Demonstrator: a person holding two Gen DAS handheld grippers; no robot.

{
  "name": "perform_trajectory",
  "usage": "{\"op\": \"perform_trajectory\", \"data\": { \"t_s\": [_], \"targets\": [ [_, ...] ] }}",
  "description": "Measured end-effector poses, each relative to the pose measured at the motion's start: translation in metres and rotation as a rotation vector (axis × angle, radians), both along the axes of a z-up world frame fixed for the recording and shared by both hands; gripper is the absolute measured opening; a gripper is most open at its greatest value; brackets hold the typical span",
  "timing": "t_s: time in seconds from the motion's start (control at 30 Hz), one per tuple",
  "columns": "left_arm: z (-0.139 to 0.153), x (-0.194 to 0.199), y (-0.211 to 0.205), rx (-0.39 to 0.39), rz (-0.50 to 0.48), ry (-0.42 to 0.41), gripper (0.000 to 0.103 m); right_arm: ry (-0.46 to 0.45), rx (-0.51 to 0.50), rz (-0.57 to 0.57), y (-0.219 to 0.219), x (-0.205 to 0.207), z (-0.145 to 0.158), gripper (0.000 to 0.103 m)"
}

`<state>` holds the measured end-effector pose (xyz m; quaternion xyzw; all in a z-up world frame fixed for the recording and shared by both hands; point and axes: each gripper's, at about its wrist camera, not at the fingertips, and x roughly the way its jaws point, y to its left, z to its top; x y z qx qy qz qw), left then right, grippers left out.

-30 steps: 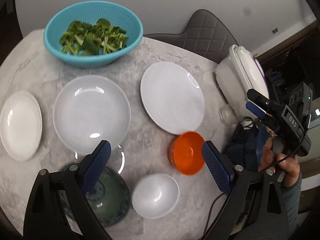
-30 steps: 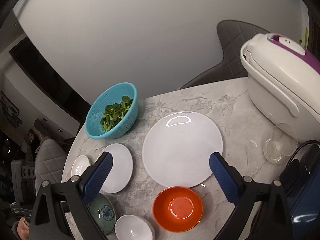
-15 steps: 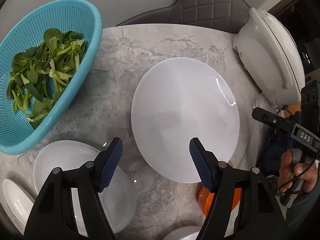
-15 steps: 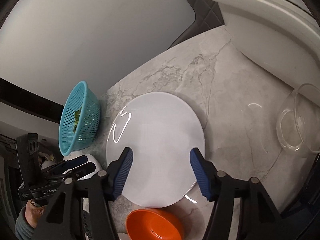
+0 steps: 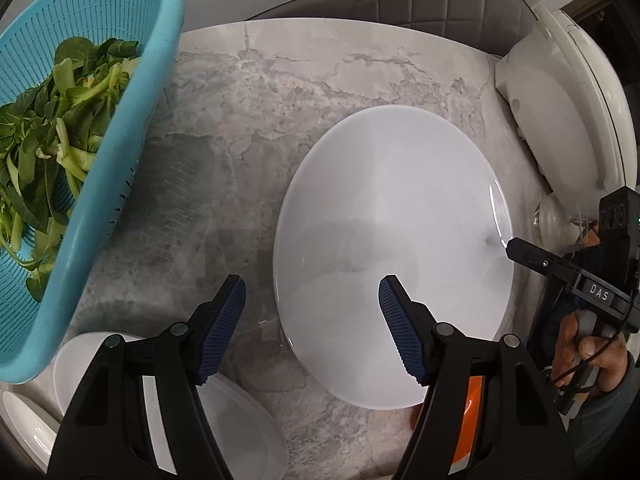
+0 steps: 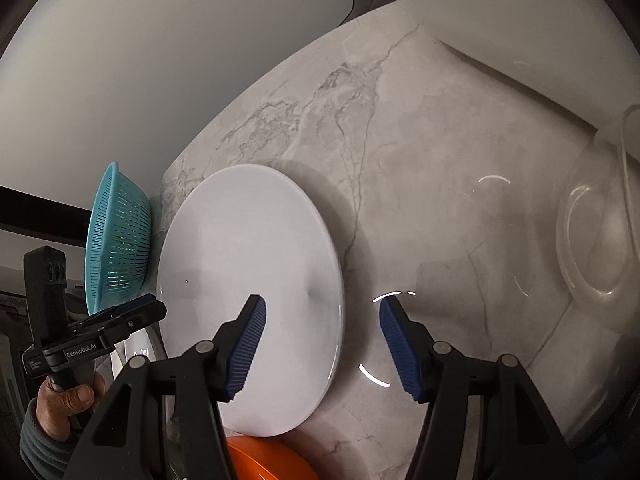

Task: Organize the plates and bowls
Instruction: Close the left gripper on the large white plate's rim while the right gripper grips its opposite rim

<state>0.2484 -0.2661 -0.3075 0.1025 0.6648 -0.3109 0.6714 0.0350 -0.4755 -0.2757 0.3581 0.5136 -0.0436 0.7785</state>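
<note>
On the marble table (image 5: 256, 128) lies a large white plate (image 5: 392, 240), flat, and everything else sits around it. Left of the plate, well apart, a blue colander (image 5: 100, 184) holds green leaves (image 5: 52, 120). Right of the plate stands a white cooker (image 5: 560, 112), with a clear glass bowl (image 6: 596, 236) lying between cooker and plate. Near the plate's front edge, an orange bowl (image 6: 268, 460) shows partly under the gripper arms. Front-left of the plate lie two more white plates (image 5: 240, 420), partly covered by the left tool.

The left gripper (image 5: 312, 328) hangs over the plate's left rim, one blue finger (image 5: 222, 328) above the bare table and the other over the plate. Its jaws stand partly apart and press on nothing; the rim is below the gap, not between the pads.

The right gripper (image 6: 322, 344) hangs over the plate's right rim, one finger (image 6: 246, 344) above the plate and the other above the table. Its jaws are likewise partly apart and grip nothing.

Each tool shows in the other's view: the right hand (image 5: 588, 352) beyond the plate's right edge, the left hand (image 6: 68, 404) by the colander side.
</note>
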Motion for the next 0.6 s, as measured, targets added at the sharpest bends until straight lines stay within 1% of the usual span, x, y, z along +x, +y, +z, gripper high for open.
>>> {"op": "perform_trajectory", "data": {
  "t_s": [0.07, 0.1, 0.13, 0.2, 0.27, 0.3, 0.33, 0.37, 0.43, 0.47, 0.53, 0.57, 0.6],
  "targets": [
    [-0.005, 0.0, -0.003, 0.008, -0.008, 0.011, 0.065, 0.008, 0.006, 0.01, -0.001, 0.001, -0.005, 0.059],
    [-0.008, 0.0, -0.003, 0.009, -0.007, 0.015, 0.059, 0.009, 0.015, 0.017, -0.001, 0.001, -0.007, 0.056],
    [-0.01, 0.001, -0.004, 0.011, -0.003, 0.02, 0.056, -0.001, 0.018, 0.021, -0.001, 0.001, -0.007, 0.056],
    [-0.015, 0.002, -0.007, 0.018, 0.004, 0.028, 0.055, -0.004, 0.016, 0.028, -0.002, 0.002, -0.007, 0.055],
    [-0.016, 0.002, -0.009, 0.004, -0.006, 0.026, 0.05, -0.004, 0.015, 0.037, -0.004, 0.007, -0.008, 0.054],
    [-0.016, 0.001, -0.01, 0.001, -0.011, 0.027, 0.045, -0.002, 0.017, 0.042, -0.005, 0.007, -0.007, 0.053],
    [-0.016, 0.001, -0.011, -0.003, -0.014, 0.029, 0.038, 0.002, 0.019, 0.048, -0.005, 0.008, -0.008, 0.053],
    [-0.016, 0.002, -0.012, -0.003, -0.012, 0.031, 0.035, 0.006, 0.018, 0.054, -0.005, 0.01, -0.008, 0.05],
    [-0.017, 0.003, -0.011, -0.008, -0.006, 0.039, 0.032, 0.019, 0.02, 0.071, -0.001, 0.014, -0.009, 0.041],
    [-0.017, 0.003, -0.01, -0.014, -0.005, 0.042, 0.032, 0.026, 0.026, 0.079, 0.0, 0.016, -0.011, 0.035],
    [-0.015, 0.003, -0.005, -0.019, -0.006, 0.046, 0.031, 0.029, 0.031, 0.078, 0.0, 0.016, -0.012, 0.032],
    [-0.015, 0.003, -0.005, -0.019, -0.009, 0.045, 0.031, 0.031, 0.031, 0.074, -0.001, 0.016, -0.013, 0.027],
    [-0.014, 0.002, -0.003, -0.018, -0.012, 0.043, 0.028, 0.036, 0.03, 0.071, -0.003, 0.015, -0.013, 0.019]
  ]
}}
